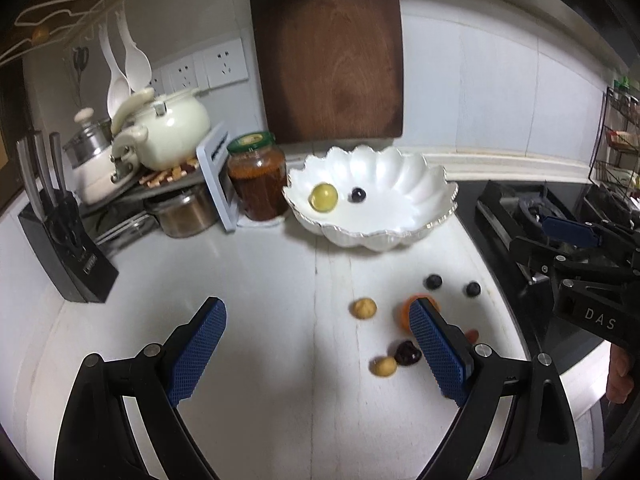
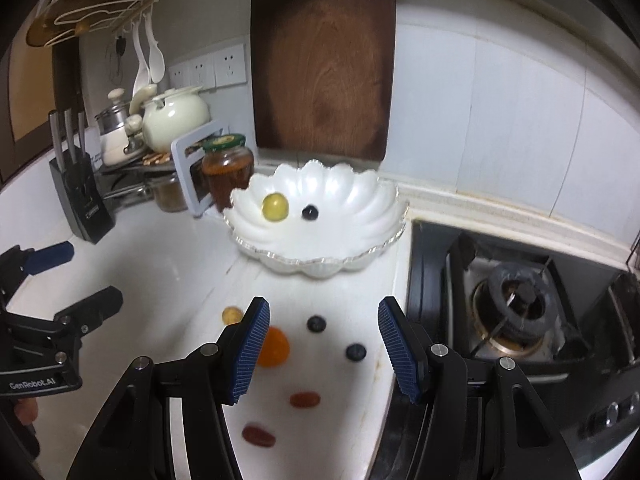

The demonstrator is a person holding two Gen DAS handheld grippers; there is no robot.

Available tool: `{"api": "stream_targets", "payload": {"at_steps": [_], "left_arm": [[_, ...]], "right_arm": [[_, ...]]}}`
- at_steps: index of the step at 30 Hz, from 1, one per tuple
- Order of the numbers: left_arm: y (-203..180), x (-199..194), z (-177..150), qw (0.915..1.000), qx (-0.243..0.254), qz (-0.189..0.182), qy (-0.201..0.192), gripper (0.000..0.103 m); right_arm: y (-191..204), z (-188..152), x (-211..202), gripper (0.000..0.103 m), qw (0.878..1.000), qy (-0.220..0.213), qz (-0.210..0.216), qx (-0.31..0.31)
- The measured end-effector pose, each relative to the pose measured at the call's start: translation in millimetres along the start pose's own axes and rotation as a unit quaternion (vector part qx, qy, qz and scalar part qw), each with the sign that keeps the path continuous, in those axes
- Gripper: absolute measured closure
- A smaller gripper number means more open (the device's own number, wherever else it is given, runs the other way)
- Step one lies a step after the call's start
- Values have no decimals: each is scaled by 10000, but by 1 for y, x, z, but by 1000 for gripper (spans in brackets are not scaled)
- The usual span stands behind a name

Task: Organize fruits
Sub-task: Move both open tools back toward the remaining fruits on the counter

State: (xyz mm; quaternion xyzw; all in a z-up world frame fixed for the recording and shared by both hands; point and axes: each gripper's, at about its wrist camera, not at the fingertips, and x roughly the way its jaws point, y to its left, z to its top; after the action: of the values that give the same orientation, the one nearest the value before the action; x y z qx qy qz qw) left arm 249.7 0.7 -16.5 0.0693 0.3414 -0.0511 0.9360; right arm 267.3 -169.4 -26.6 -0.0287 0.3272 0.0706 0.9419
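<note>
Right gripper (image 2: 322, 350) fingers apart, nothing between. Left gripper (image 1: 316, 354) fingers wide apart, empty. Small round dark blueberries (image 2: 356, 352), orange round fruit (image 2: 273, 347), reddish oval fruits (image 2: 305, 399) lie loose on white worktop (image 2: 160, 272). Likely light, soft, rolly; pinch gently across middle. Behind: white shell-shaped bowl (image 2: 352, 196) holding yellow-green grape (image 2: 275, 207). Gas stove (image 2: 516, 308) right.

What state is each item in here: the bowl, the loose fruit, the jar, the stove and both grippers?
Scalloped white bowl: upright, holding a green grape and one blueberry.
Two blueberries on the counter: loose, outside the bowl.
Orange fruit: loose on the counter.
Glass jar: upright, lid on.
Gas burner: no flame visible.
Left gripper: open, empty.
Right gripper: open, empty.
</note>
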Motion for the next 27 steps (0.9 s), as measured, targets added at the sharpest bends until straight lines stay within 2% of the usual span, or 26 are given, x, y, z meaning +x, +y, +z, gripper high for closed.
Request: {"api": "stream_targets", "payload": {"at_steps": [9, 17, 27], "left_arm": [[-5, 9, -19, 9997, 133, -80, 176, 10], [-9, 21, -34, 9986, 352, -178, 353, 10], [-14, 41, -51, 9955, 598, -500, 537, 22]], "right_arm": [[0, -25, 11, 45, 9987, 474, 63, 191], [3, -41, 18, 45, 9976, 662, -12, 184], [8, -59, 34, 45, 9958, 901, 5, 185]]}}
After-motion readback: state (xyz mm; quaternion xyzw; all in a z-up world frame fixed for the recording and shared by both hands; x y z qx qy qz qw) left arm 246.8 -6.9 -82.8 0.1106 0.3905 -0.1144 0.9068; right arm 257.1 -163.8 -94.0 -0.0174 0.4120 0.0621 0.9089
